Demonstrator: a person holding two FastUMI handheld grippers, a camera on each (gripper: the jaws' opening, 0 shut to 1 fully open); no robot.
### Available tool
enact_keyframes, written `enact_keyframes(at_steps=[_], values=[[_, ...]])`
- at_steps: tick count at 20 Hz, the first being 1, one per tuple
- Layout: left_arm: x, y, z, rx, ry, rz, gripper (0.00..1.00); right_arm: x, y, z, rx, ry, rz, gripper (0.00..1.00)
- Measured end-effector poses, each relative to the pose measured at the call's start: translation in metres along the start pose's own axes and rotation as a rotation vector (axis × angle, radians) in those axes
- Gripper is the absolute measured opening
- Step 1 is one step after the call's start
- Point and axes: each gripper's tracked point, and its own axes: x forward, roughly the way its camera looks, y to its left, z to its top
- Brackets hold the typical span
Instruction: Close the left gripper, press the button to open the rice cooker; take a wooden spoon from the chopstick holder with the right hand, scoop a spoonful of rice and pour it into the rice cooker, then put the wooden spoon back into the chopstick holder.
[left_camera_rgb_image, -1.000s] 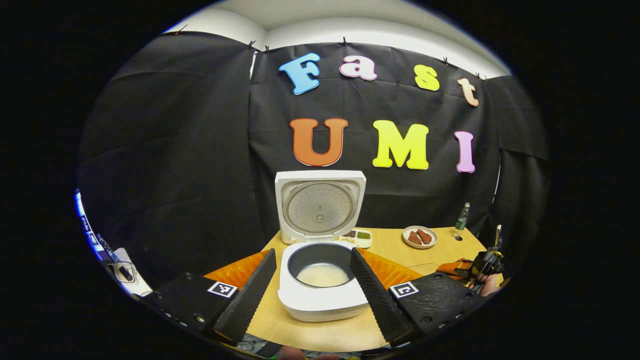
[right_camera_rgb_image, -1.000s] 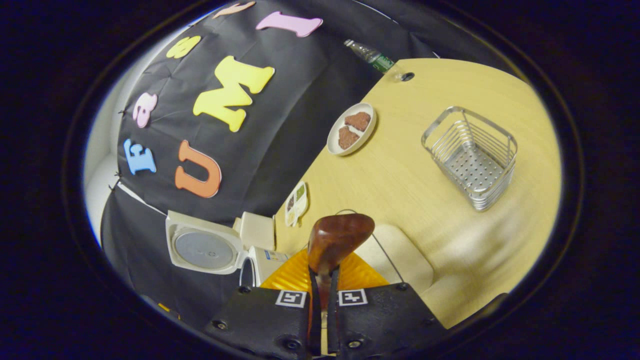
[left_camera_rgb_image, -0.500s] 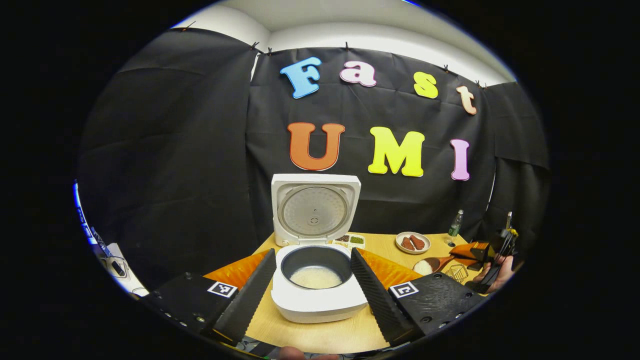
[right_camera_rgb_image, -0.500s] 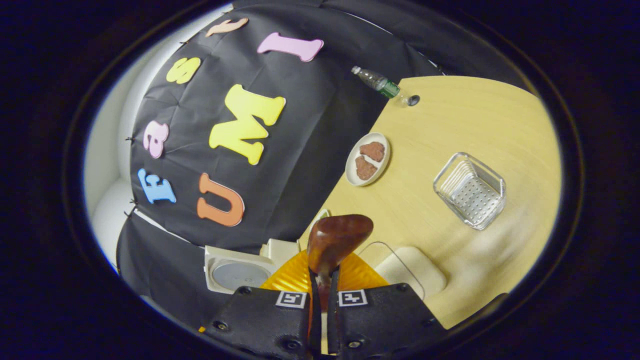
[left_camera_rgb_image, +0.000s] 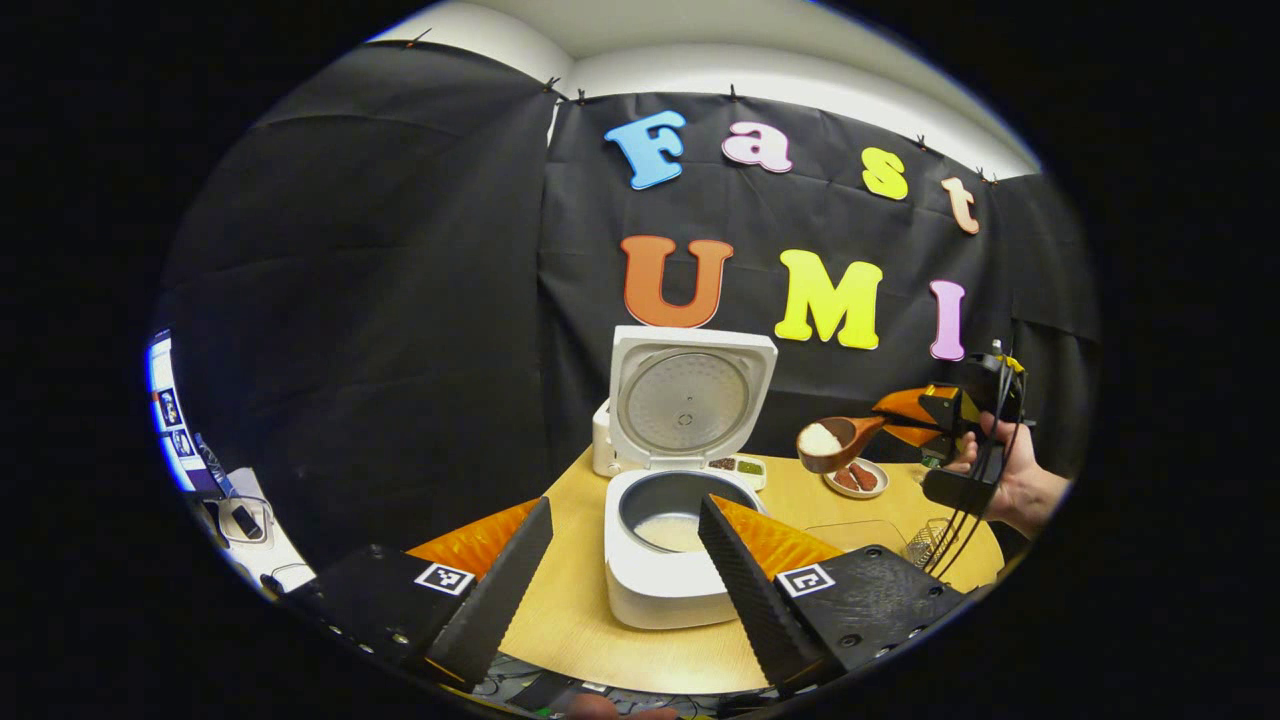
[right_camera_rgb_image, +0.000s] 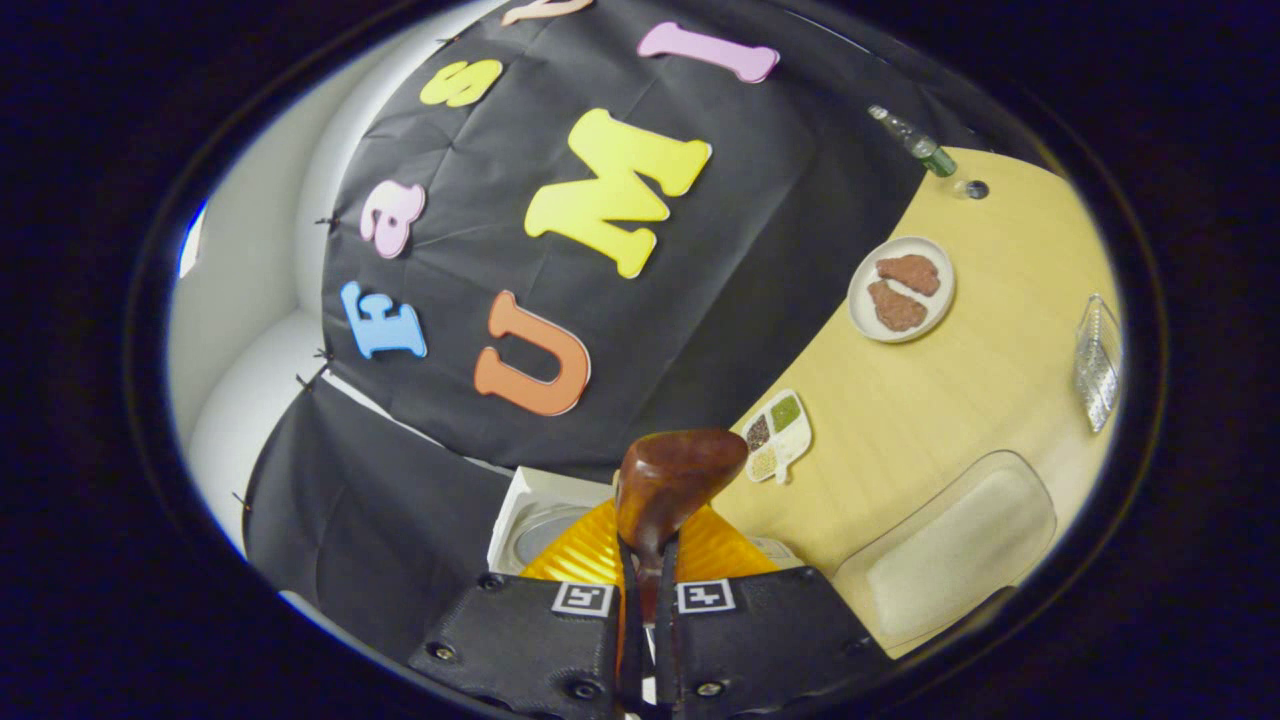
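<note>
Hanging wide open over the near table (left_camera_rgb_image: 570, 610), the left tool (left_camera_rgb_image: 625, 503), fingers well apart, gripping nothing and framing the rice cooker (left_camera_rgb_image: 660, 595). Standing with lid up, showing some rice already lying in the pot. Hovering to the right of the cooker and above the table, the wooden spoon (left_camera_rgb_image: 835, 440), carrying a white heap of rice in its bowl. Probably behaving as a light, stiff, smooth thing with a loose load: calling for a grip on the handle and a level bowl until reaching the pot. Clamping that handle, in a hand (left_camera_rgb_image: 1010, 480), the right tool (right_camera_rgb_image: 648, 550), jaws nearly together. Waiting below at the far right, the chopstick holder (left_camera_rgb_image: 925, 545).
</note>
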Motion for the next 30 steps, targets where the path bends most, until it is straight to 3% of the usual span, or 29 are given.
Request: enact_keyframes(at_steps=[7,14,21,30], values=[[-0.015,0.034,-0.015,-0.004,0.018,0.063,0.95,0.072,0.010,-0.055,-0.258,0.077,-0.074,0.10],[-0.023,0.052,-0.024,-0.046,0.022,0.118,0.95,0.101,0.016,-0.073,-0.636,0.076,-0.125,0.10],[-0.021,0.054,-0.026,-0.047,-0.001,0.123,0.94,0.095,0.047,-0.097,-1.059,0.085,-0.062,0.10],[-0.021,0.052,-0.027,-0.029,-0.018,0.109,0.95,0.071,0.086,-0.120,-1.448,0.027,0.046,0.10]])
